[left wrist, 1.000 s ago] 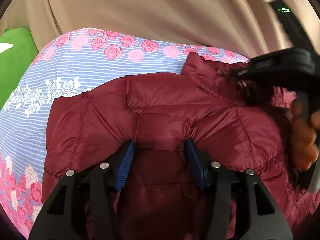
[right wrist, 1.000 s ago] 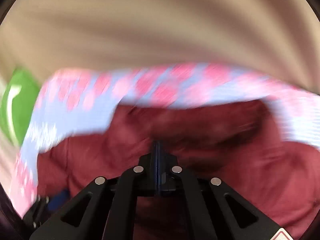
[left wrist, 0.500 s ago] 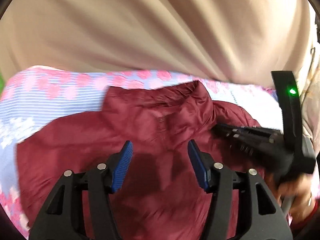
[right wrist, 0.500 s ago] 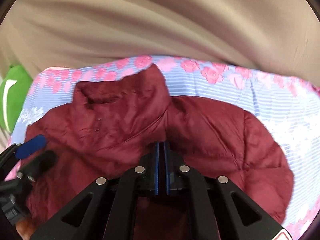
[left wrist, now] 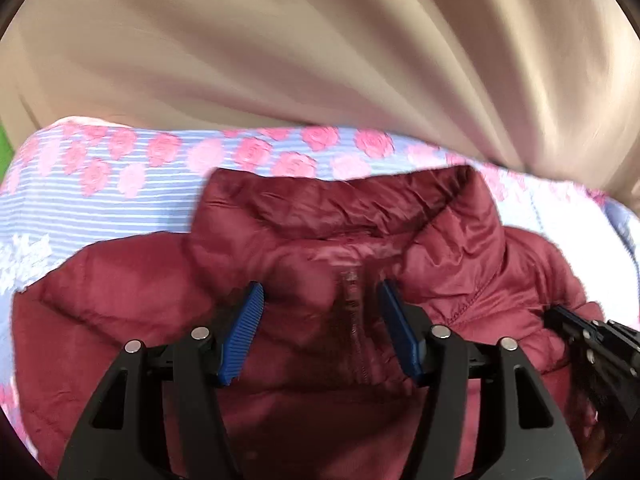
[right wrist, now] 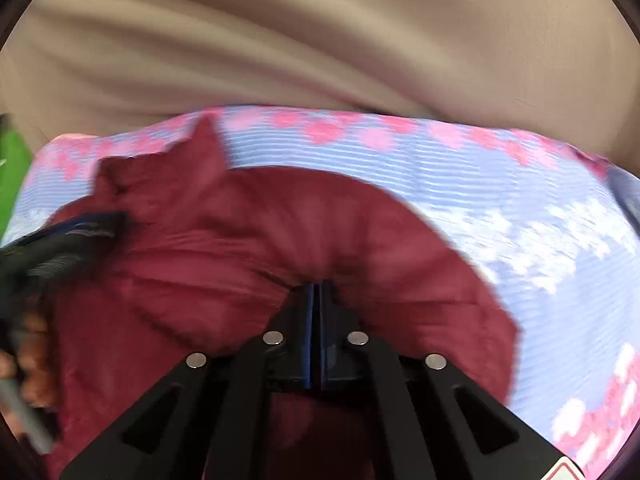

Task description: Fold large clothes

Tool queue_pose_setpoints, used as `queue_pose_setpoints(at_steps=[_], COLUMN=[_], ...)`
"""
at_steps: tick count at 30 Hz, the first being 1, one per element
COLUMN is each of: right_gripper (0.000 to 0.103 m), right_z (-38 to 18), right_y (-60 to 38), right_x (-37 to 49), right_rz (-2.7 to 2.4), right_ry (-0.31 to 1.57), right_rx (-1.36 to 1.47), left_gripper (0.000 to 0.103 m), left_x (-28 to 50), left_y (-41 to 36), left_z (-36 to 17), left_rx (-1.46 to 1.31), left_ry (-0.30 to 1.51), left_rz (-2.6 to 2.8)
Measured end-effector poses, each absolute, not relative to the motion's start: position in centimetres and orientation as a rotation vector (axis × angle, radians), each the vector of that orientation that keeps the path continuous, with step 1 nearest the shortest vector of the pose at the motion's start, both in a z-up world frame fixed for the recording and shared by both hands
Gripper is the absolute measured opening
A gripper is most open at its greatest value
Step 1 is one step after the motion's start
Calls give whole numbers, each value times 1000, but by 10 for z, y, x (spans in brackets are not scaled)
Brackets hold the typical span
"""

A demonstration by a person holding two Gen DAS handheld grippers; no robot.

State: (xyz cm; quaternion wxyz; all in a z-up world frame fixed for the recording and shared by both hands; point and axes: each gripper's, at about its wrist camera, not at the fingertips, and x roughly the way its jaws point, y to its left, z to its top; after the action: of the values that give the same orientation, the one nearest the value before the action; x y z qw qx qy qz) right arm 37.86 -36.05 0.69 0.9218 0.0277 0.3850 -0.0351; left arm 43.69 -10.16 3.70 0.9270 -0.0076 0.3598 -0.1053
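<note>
Maroon puffer jacket (left wrist: pixel 304 360) spread on the floral bedsheet (left wrist: pixel 120 184). Right tongs (right wrist: pixel 316 300) clamped on jacket fabric beside its collar (left wrist: pixel 352 200), likely drawing a fold; left tongs (left wrist: pixel 320 300) parted, just widened, gripping nothing, straddling the zip below that collar.

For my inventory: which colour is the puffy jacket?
Dark red, maroon. The jacket shows best in the left wrist view.

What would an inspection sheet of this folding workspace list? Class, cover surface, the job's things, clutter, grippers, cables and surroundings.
Surface: floral striped bedsheet, mostly covered.
Job's things: maroon puffer jacket lying front up, collar standing, zip closed.
Clutter: green item at the left edge, unclear.
Grippers: left gripper open over the zip, nothing pinched; right gripper shut, pads pinching a fold of jacket fabric.
Cables: nothing seen.
Surroundings: beige curtain behind the bed.
</note>
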Motion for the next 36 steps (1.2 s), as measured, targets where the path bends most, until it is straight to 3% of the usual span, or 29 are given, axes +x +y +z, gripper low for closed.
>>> queue_pose_setpoints(at_steps=[3, 7, 9, 14, 17, 25, 31, 33, 36], right_gripper=[7, 12, 18, 53, 65, 75, 76, 76, 71], right_z=[34, 60, 61, 39, 21, -22, -50, -58, -61], right_y=[-388, -397, -397, -414, -423, -447, -442, -436, -426], right_x=[341, 251, 191, 65, 7, -109, -134, -131, -124], right_rz=[-190, -125, -84, -52, -52, 4, 102, 131, 158], right_ry=[724, 690, 693, 756, 779, 847, 856, 857, 831], right_rx=[126, 132, 122, 155, 176, 369, 526, 568, 610], left_gripper=[58, 72, 72, 73, 75, 75, 76, 70, 37], left_x=[399, 335, 295, 198, 138, 37, 1, -1, -3], left_y=[-65, -8, 27, 96, 129, 191, 193, 188, 181], left_z=[67, 89, 87, 58, 29, -23, -37, -36, -34], left_rx=[-29, -14, -6, -24, -42, -275, -389, -392, -392], left_ry=[691, 666, 694, 803, 892, 1031, 1017, 1011, 1007], left_rz=[-244, -243, -230, -206, -202, -197, -270, -291, -327])
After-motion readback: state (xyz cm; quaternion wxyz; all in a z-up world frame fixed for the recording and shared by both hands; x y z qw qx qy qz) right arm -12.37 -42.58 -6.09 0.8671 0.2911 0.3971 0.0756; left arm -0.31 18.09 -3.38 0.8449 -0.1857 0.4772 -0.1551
